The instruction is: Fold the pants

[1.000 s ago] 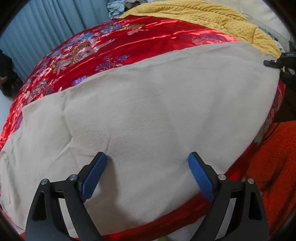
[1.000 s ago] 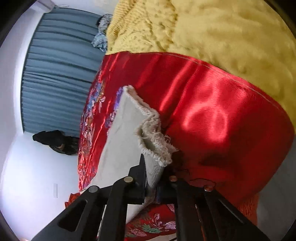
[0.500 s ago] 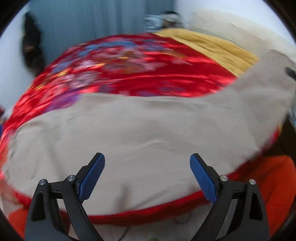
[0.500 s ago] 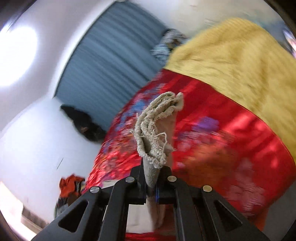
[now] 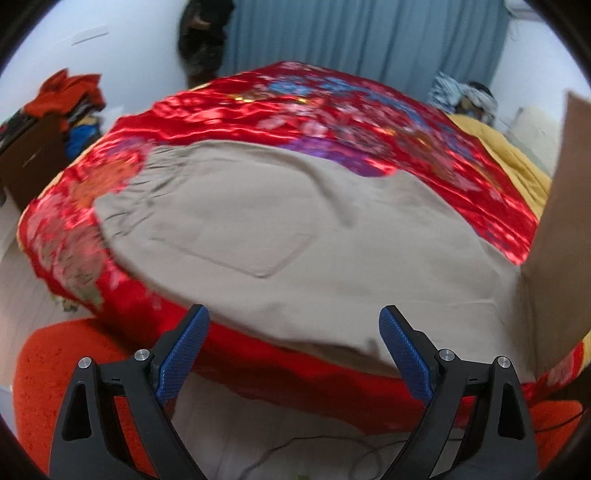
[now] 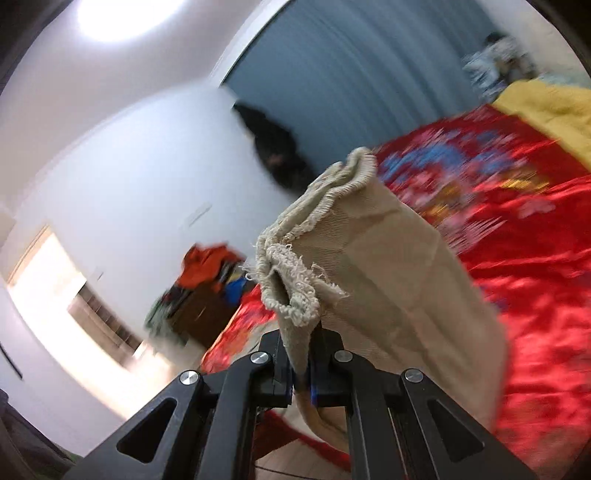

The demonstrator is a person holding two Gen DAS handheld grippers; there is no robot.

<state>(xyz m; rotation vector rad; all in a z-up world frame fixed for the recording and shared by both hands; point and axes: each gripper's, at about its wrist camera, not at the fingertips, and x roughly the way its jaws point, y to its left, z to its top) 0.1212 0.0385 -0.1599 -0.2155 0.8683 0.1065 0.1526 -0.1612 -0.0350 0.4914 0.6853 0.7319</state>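
Both views fisheye: black vignette at corners, edges bent. Right wrist: ceiling light (image 6: pixel 118 18) blown out top left, window (image 6: pixel 55 288) overexposed, heavy motion blur on curtain (image 6: pixel 351 74) and walls. Left wrist: even, softer light, blurred; satin bedspread (image 5: pixel 229 110) glares.

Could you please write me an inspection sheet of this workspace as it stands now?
Surface: bed with red floral cover.
Job's things: beige pants spread flat, frayed hem end lifted.
Clutter: yellow blanket; clothes pile on dark cabinet.
Grippers: left hand-held gripper open, empty; right hand-held gripper shut on hem.
Cables: thin cable on floor.
Surroundings: blue curtain, white wall.
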